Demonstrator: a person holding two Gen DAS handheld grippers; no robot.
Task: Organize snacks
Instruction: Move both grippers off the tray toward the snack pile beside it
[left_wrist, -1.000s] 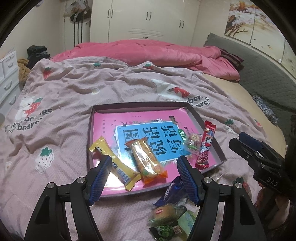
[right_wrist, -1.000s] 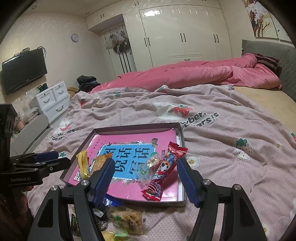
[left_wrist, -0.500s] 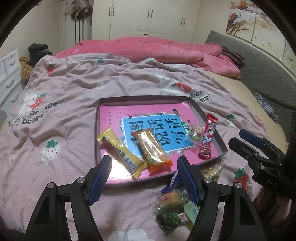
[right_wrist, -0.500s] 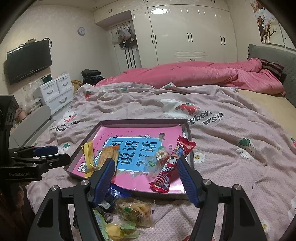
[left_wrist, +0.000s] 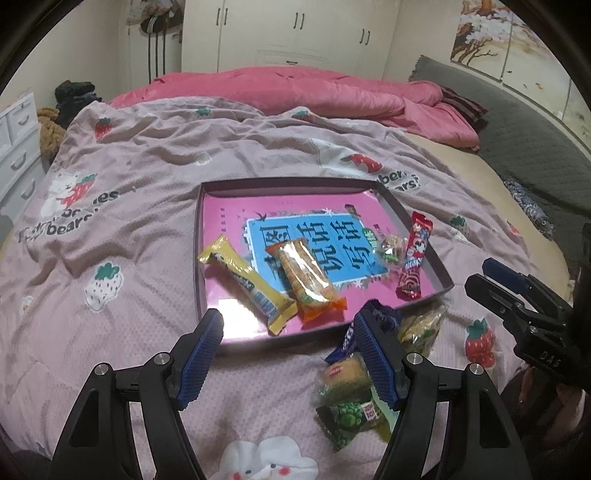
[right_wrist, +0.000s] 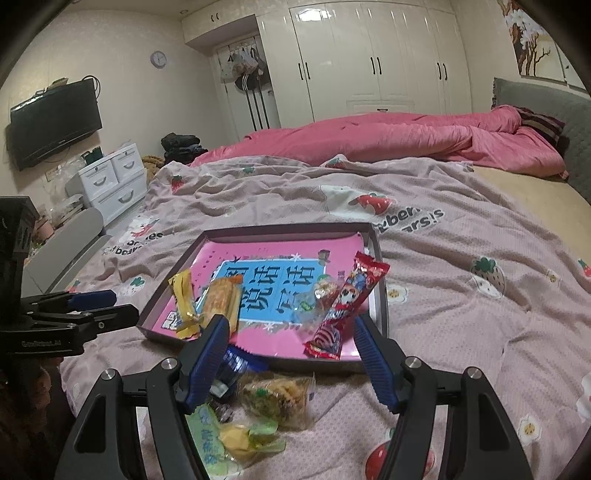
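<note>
Looking across the bed (left_wrist: 147, 236) from left to right, I see my left gripper (left_wrist: 291, 354) hanging over the strawberry-print quilt at the near edge of the tray (left_wrist: 197, 258), its fingers (left_wrist: 201, 350) spread with nothing between them. Inside the tray, a shallow box with a pink and blue printed sheet on its floor, four snacks lie. Furthest left is a yellow bar (left_wrist: 251, 286), set on a slant. Touching it on the right is an orange-ended clear packet (left_wrist: 306, 282). Further right a small clear-wrapped candy (left_wrist: 391, 247) sits just beside a red stick packet (left_wrist: 415, 254), whose top end leans on the tray's right wall.

Outside the tray, on the quilt by its near right corner, the loose pile waits: a dark blue wrapper (left_wrist: 380, 321) against the tray edge, a clear bag of pale snacks (left_wrist: 421, 325) next to it, then a small cake in clear wrap (left_wrist: 345, 371) and a green packet (left_wrist: 351, 415) nearest me.

Over on the right, my right gripper (right_wrist: 291, 360) hovers above that same pile, fingers (right_wrist: 373, 358) also spread and empty, pinching nothing.
</note>
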